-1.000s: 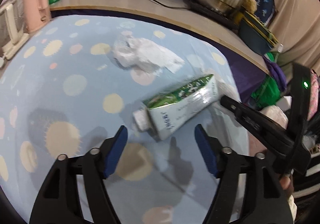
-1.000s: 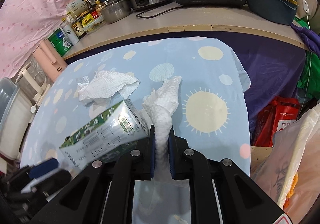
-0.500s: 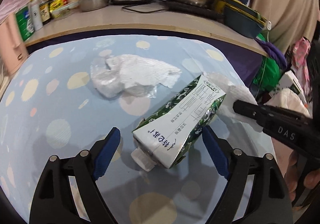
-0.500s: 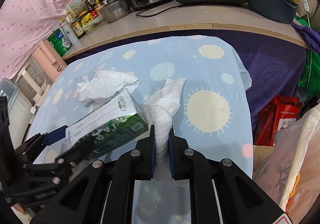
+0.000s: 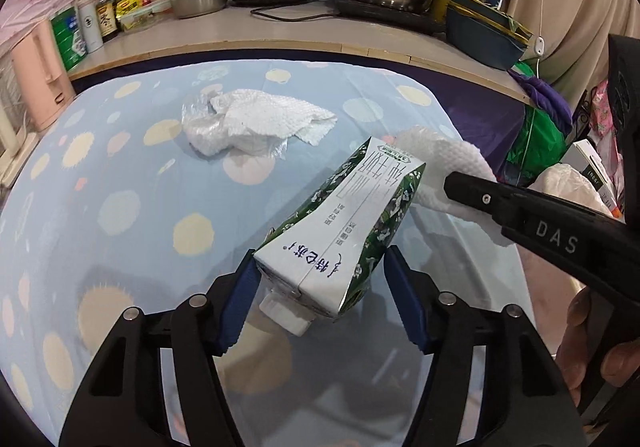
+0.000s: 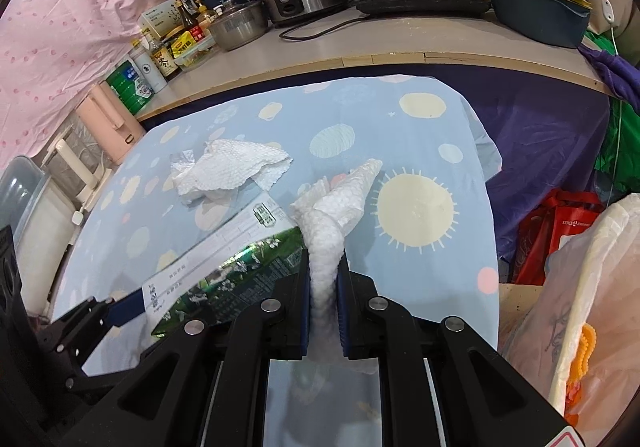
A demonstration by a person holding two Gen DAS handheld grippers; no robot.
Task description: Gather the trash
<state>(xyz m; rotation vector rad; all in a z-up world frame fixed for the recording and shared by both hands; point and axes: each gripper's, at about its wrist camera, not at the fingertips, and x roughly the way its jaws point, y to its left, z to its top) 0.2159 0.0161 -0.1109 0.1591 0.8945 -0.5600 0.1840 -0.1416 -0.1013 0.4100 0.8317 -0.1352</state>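
- On the spotted tablecloth (image 5: pixel 120 175): crumpled paper towel (image 5: pixel 260 123), beyond the carton.
- left gripper (image 5: pixel 320 287) — grasping milk carton (image 5: pixel 340 231).
- right gripper (image 6: pixel 323 287) — clenched on twisted paper towel (image 6: pixel 332 215), beside the carton.

Green-white carton (image 5: pixel 352 227); white paper towel (image 6: pixel 326 235); blue spotted tablecloth (image 5: pixel 120 187).

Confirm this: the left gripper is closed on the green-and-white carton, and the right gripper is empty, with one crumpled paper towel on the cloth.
One thing is wrong: the right gripper is not empty. The right wrist view shows its fingers shut on a twisted paper towel. The rest holds: the left gripper grips the carton, and a crumpled paper towel lies on the cloth.
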